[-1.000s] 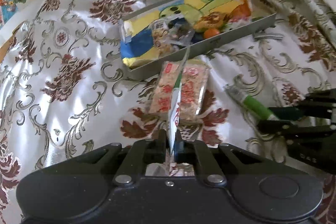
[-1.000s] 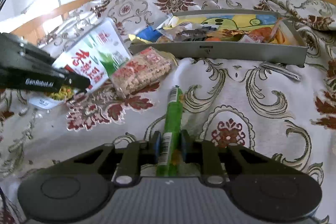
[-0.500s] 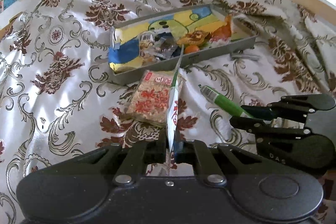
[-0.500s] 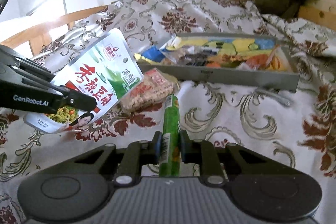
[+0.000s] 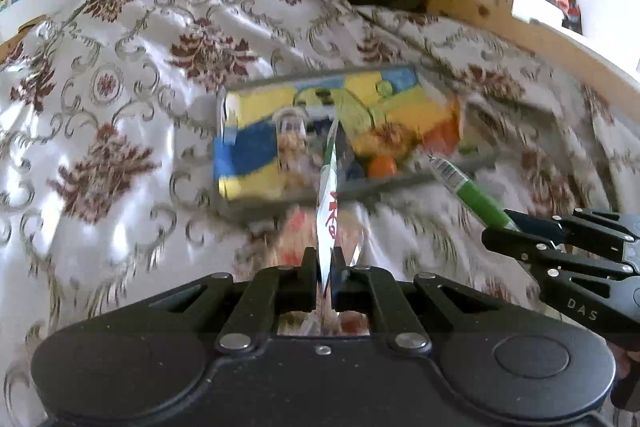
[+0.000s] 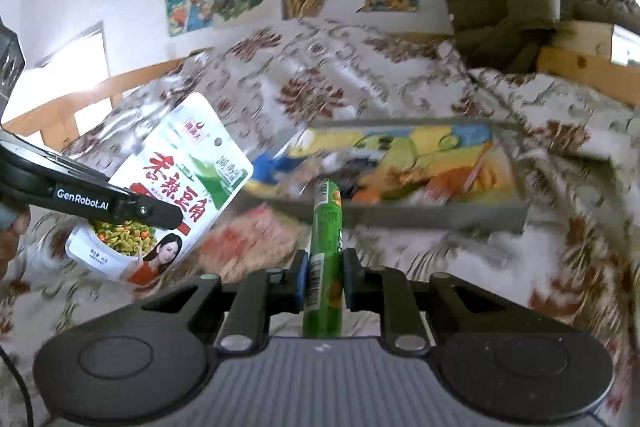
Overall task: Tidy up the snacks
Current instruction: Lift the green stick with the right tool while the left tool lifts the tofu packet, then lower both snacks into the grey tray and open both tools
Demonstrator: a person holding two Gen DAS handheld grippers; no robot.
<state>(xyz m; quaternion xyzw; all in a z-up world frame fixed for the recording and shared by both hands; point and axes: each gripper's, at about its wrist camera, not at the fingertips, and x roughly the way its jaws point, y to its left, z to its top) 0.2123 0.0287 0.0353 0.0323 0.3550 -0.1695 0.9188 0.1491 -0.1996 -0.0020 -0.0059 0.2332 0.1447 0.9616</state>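
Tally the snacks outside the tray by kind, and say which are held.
Flat pouch, held by left gripper: 1
Green stick pack, held by right gripper: 1
Cracker pack, lying on the cloth: 1
Total: 3

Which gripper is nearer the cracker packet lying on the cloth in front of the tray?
Left. The left gripper hangs just above the cracker packet; the right gripper is off to its side.
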